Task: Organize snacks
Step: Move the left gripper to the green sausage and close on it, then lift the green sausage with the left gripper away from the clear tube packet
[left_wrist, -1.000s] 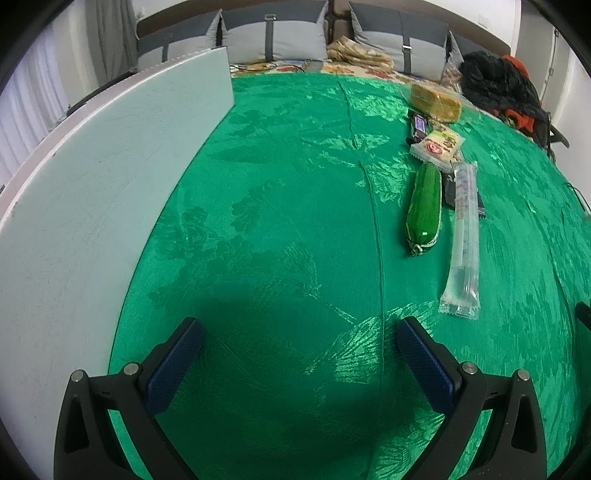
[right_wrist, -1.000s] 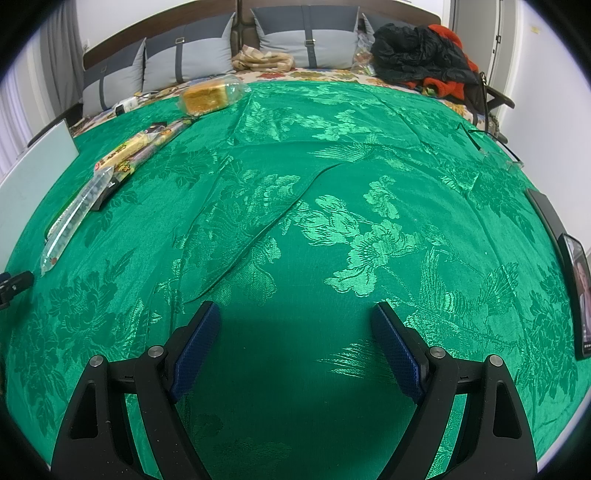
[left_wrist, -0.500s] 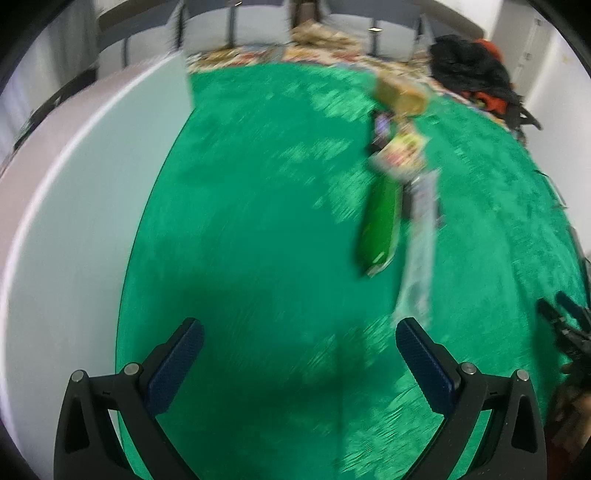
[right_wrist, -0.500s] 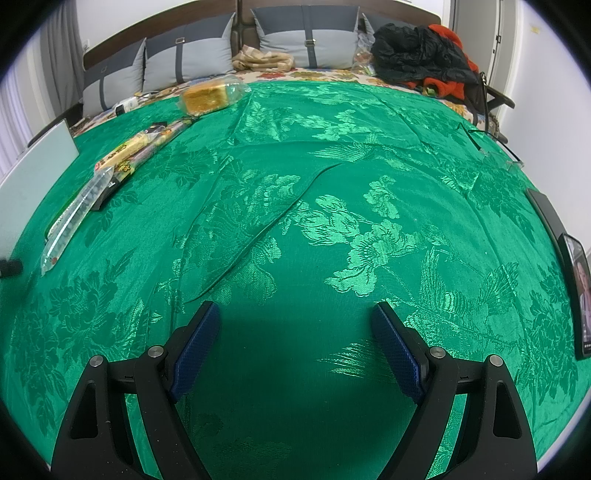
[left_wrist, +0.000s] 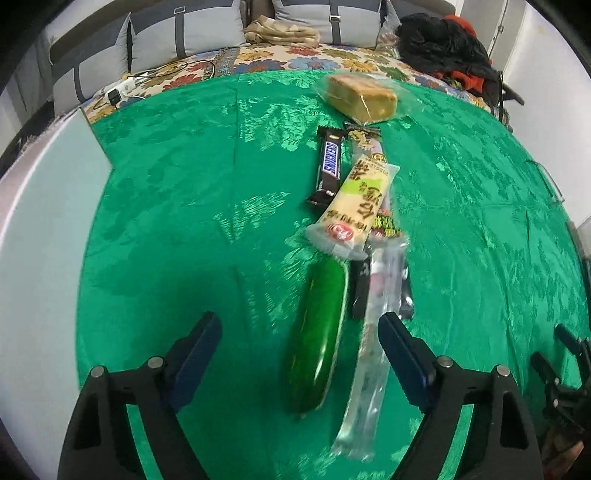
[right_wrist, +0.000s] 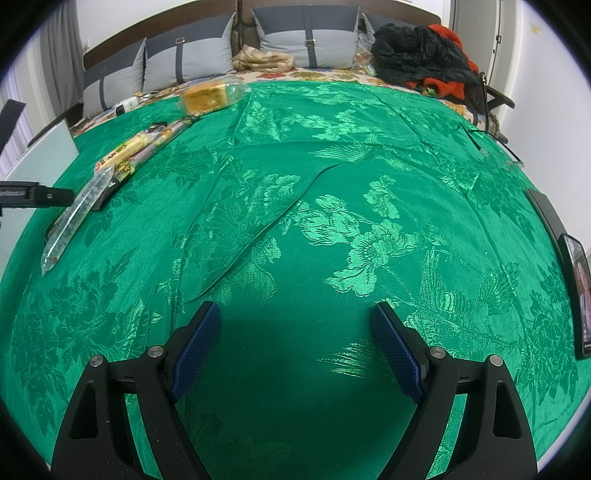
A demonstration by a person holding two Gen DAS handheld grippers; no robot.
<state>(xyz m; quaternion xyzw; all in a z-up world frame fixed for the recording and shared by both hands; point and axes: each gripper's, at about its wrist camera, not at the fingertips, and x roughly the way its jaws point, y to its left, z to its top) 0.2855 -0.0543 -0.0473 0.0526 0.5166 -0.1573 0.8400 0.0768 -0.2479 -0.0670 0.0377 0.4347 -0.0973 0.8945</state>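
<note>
A row of snacks lies on the green cloth. In the left wrist view my left gripper point(left_wrist: 299, 332) is open, its fingers either side of a green tube pack point(left_wrist: 317, 332) and a long clear pack point(left_wrist: 373, 350). Beyond lie a yellow-white packet point(left_wrist: 354, 206), a Snickers bar point(left_wrist: 330, 162), a dark bar point(left_wrist: 360, 291) partly hidden and a wrapped cake point(left_wrist: 360, 98). My right gripper point(right_wrist: 295, 332) is open and empty over bare cloth; the snack row point(right_wrist: 118, 162) and the cake point(right_wrist: 207, 96) are at its far left.
A white board point(left_wrist: 40, 240) stands along the left edge of the bed. Grey pillows point(left_wrist: 184, 33) and a pile of dark clothes point(left_wrist: 443, 48) lie at the head. A phone or tablet point(right_wrist: 576, 288) sits at the right edge.
My left gripper has moved forward and right, so the green tube pack and the clear pack now lie between its fingers. The right gripper has not moved.
</note>
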